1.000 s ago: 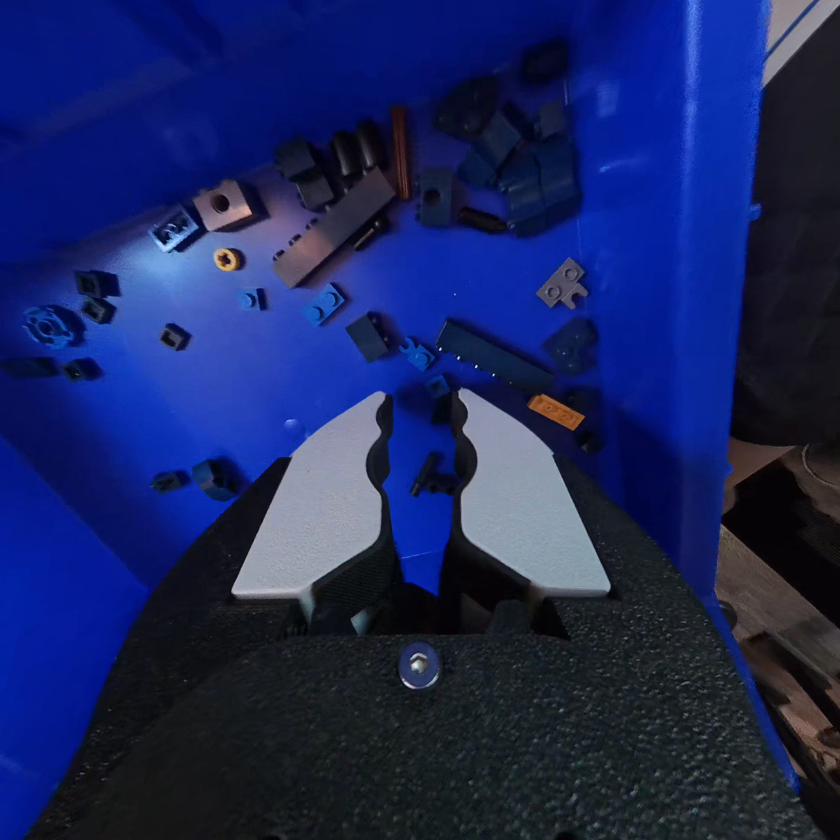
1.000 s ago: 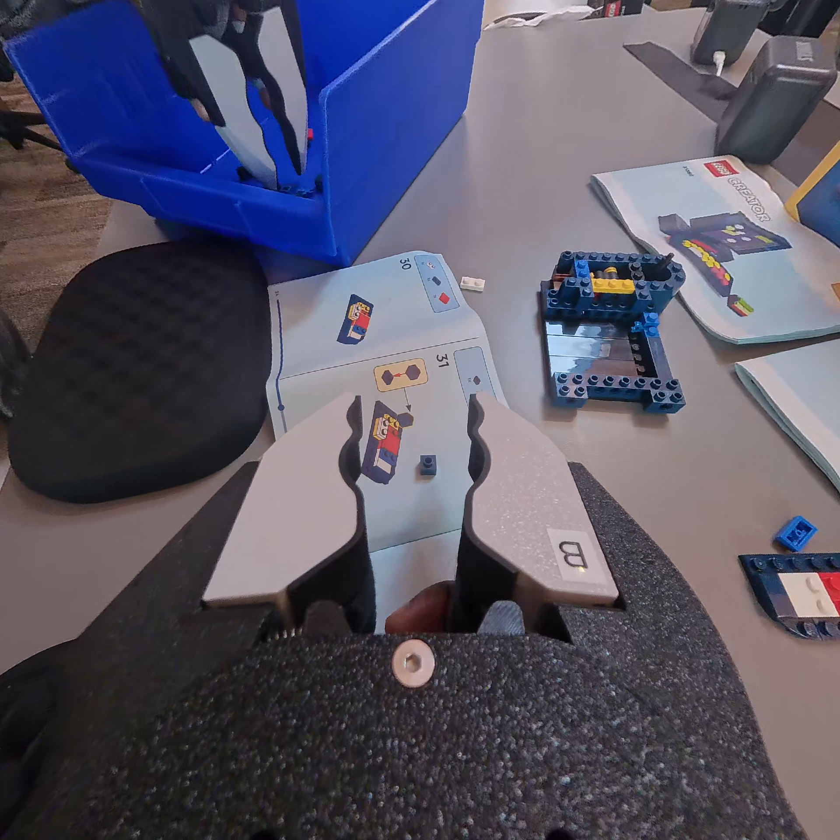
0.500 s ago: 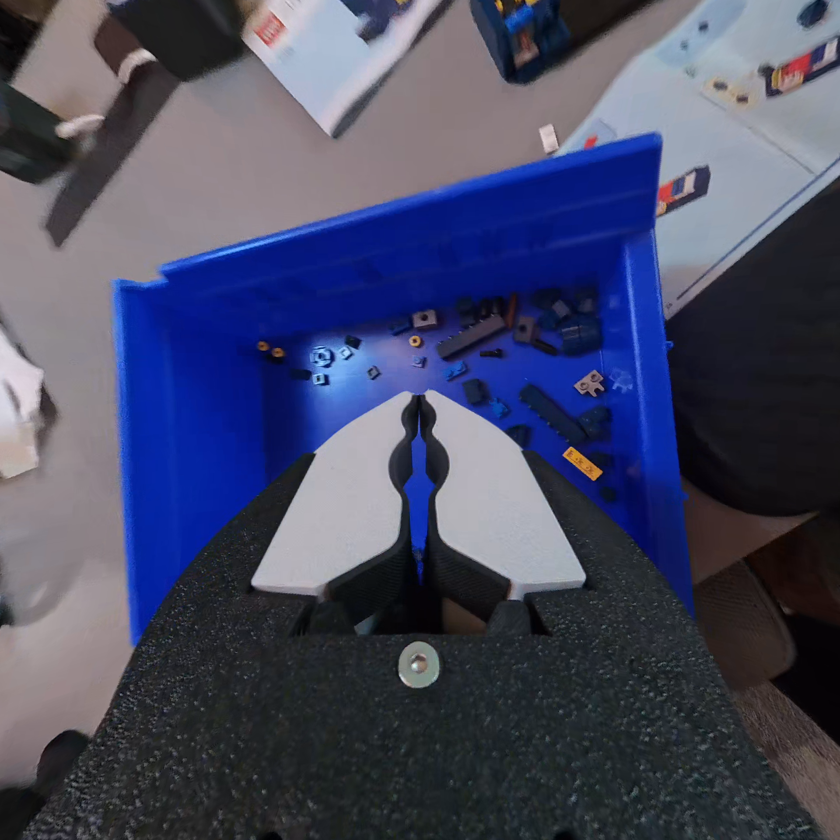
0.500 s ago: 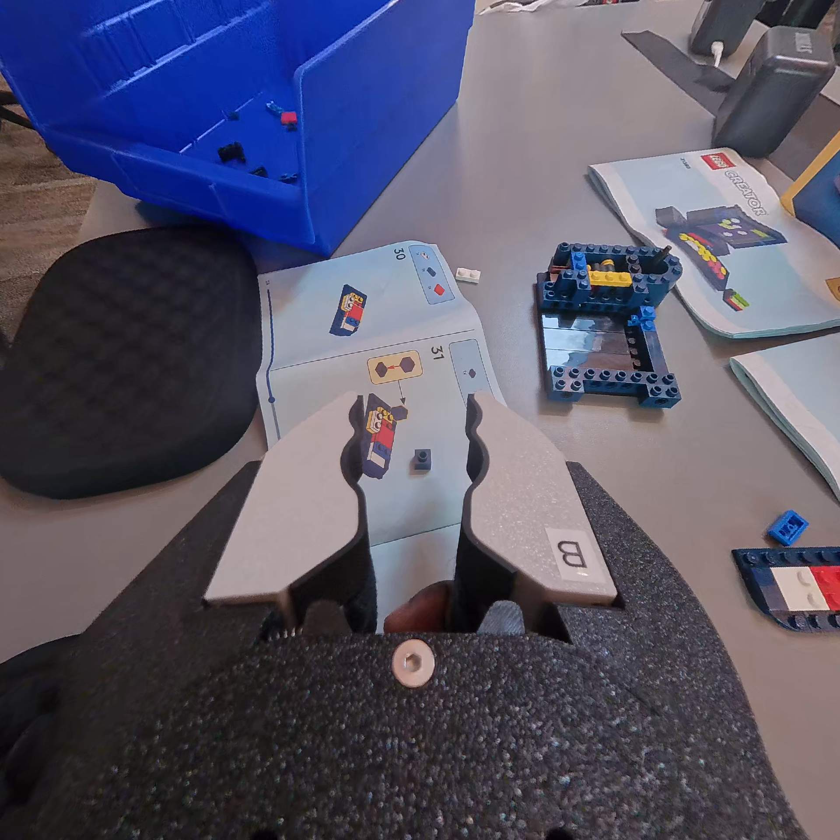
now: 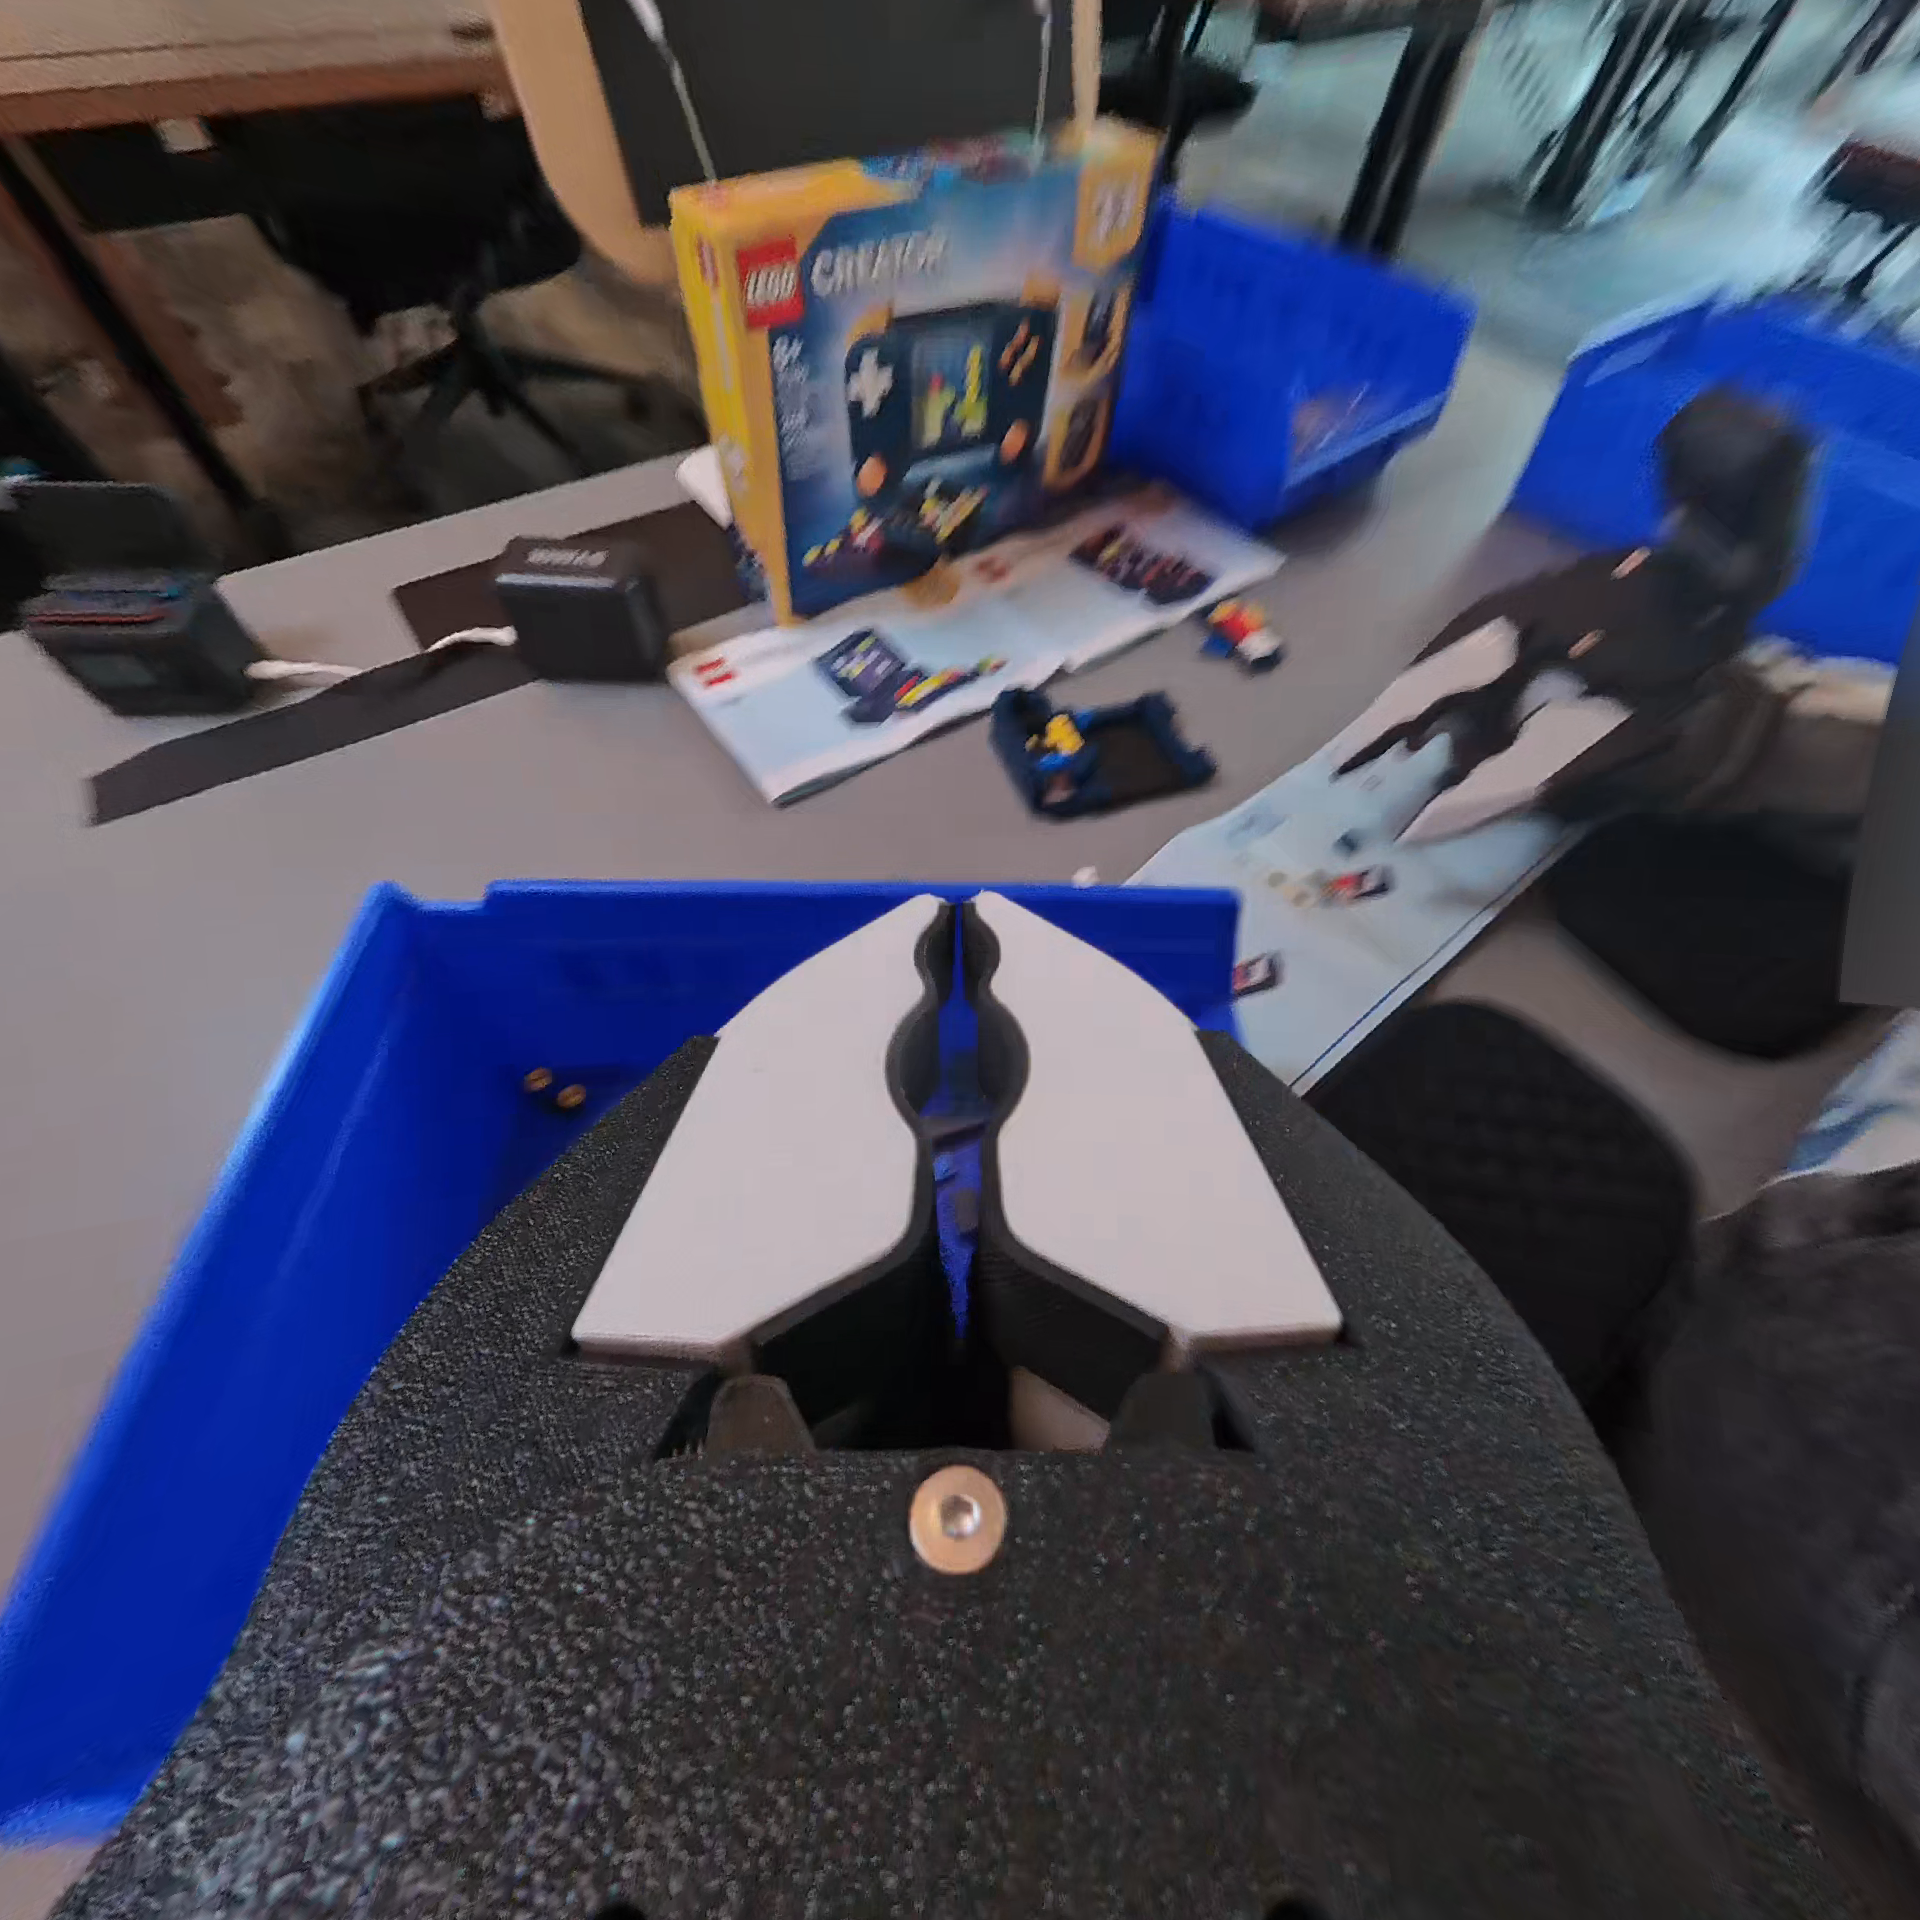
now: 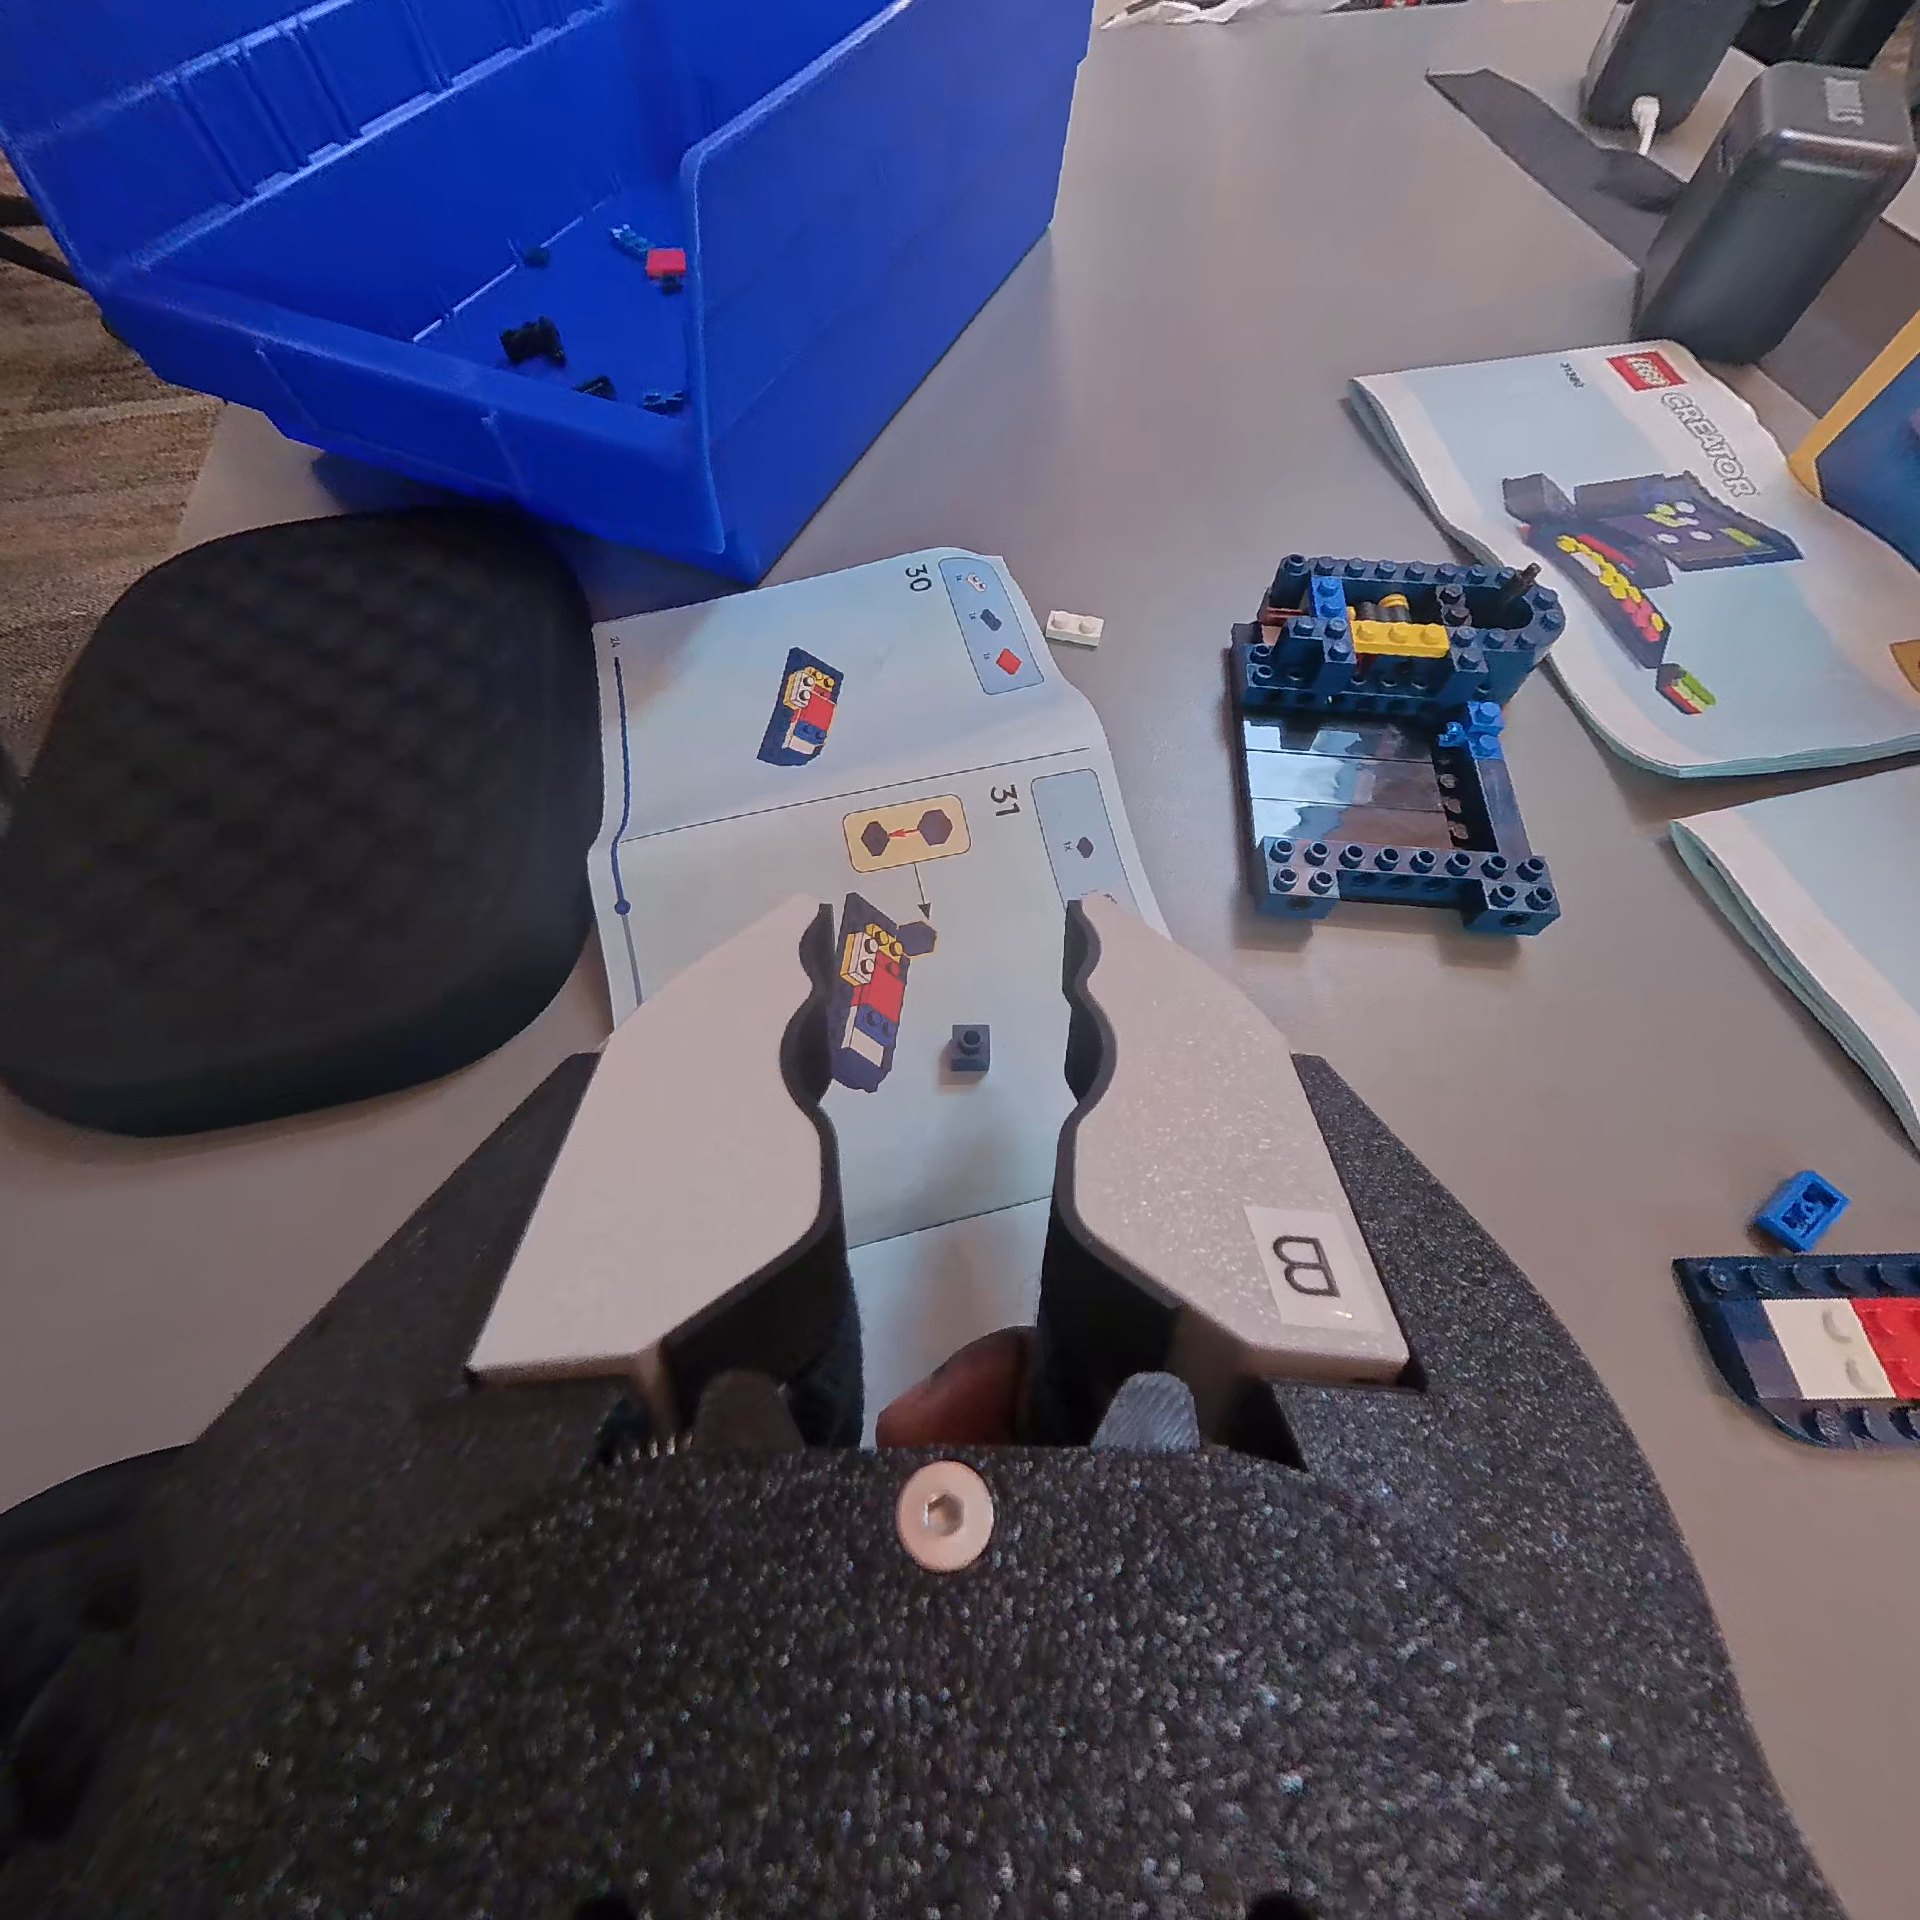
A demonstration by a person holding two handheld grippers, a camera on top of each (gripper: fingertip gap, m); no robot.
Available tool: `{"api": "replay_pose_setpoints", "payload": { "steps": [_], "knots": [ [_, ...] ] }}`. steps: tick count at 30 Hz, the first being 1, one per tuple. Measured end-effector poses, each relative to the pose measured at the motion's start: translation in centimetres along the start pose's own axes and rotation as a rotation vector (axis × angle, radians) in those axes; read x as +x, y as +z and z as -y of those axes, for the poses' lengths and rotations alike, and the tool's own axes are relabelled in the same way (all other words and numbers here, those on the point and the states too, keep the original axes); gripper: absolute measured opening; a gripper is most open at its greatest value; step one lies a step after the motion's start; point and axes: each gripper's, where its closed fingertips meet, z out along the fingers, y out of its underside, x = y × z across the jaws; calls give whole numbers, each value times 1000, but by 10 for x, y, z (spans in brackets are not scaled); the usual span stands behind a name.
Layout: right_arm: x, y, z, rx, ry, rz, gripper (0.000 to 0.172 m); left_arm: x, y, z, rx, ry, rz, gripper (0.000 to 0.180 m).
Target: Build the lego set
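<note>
**Grey table (image 6: 1195,312): one claw clenched, one spread**

Above the blue bin (image 5: 312,1143), the left gripper (image 5: 958,902) is closed tip to tip; no piece shows. Beside the bin, the right gripper (image 6: 945,914) hangs spread over an instruction page (image 6: 831,644), a small dark-blue brick (image 6: 968,1047) lying untouched between its fingers. Farther from the bin sits a part-built model (image 6: 1382,748).

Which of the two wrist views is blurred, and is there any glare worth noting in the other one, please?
Left wrist view: motion-smeared throughout; the toy box and the far blue bins are soft, only the gripper stays fairly crisp. Right wrist view: sharp, with a bright reflection on the glossy floor of the brick frame; straight edges bow from the wide lens.
</note>
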Motion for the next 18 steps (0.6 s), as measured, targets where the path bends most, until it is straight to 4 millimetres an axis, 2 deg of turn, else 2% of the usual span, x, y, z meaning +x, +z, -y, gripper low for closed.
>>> {"api": "replay_pose_setpoints", "payload": {
  "steps": [3,7,18],
  "knots": [
    [0,0,0,-2,-2,2,42,2,-2,6,101,-62,-111,3],
    [0,1,-1,-6,0,0,42,4,-15,26,291,-115,-227,2],
    [0,1,-2,-13,0,0,42,17,-7,22,315,-82,-342,2]
  ]
}}
